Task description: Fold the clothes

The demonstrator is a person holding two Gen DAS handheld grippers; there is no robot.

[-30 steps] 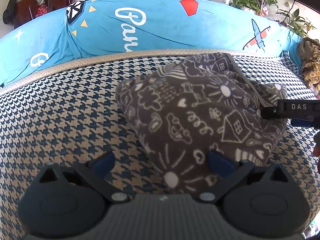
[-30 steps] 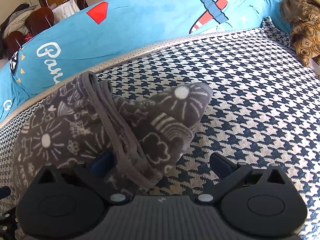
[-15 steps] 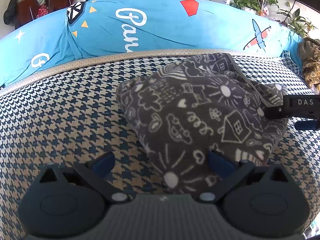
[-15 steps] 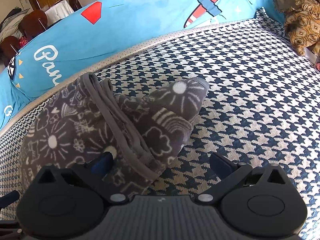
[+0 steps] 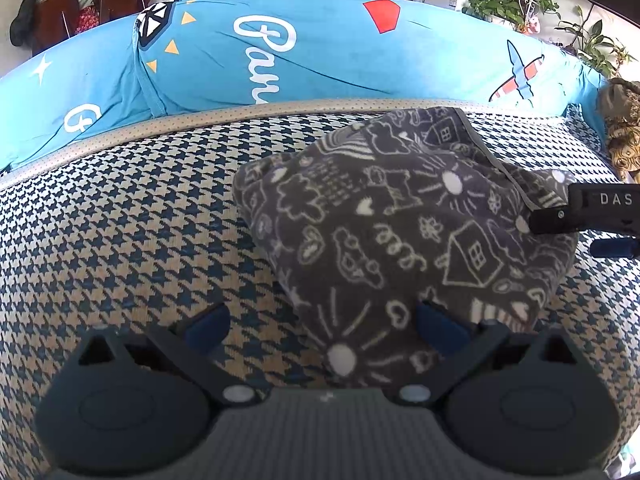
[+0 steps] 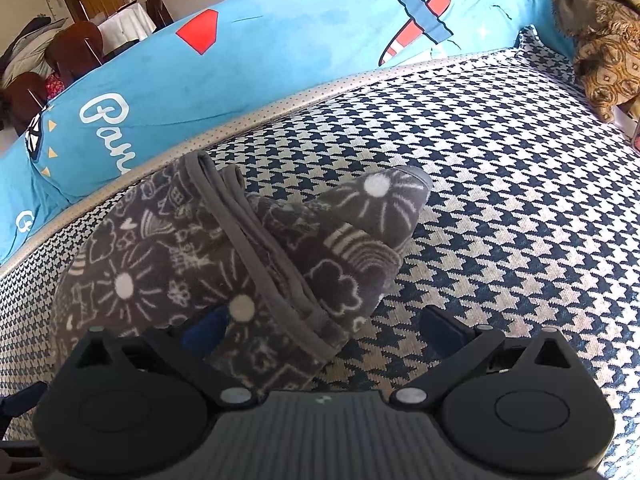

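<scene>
Houndstooth sofa seat [image 5: 120, 240] with blue printed cushion [image 5: 280, 52] along its back, folded grey doodle-print garment [image 5: 380, 220] bunched mid-seat, left gripper [image 5: 320, 322] jaws apart at its near edge, right gripper [image 6: 320, 326] jaws apart, one blue pad [image 6: 204, 328] against its hemmed side

Left hand-held gripper [image 5: 320, 326] sits low at the near edge, jaws spread wide, blue fingertips [image 5: 206, 322] well apart. Right hand-held gripper [image 6: 320, 328] is just as wide, its fingertips [image 6: 440, 326] parted; in the left wrist view it [image 5: 600, 220] reaches in from the right side.
</scene>
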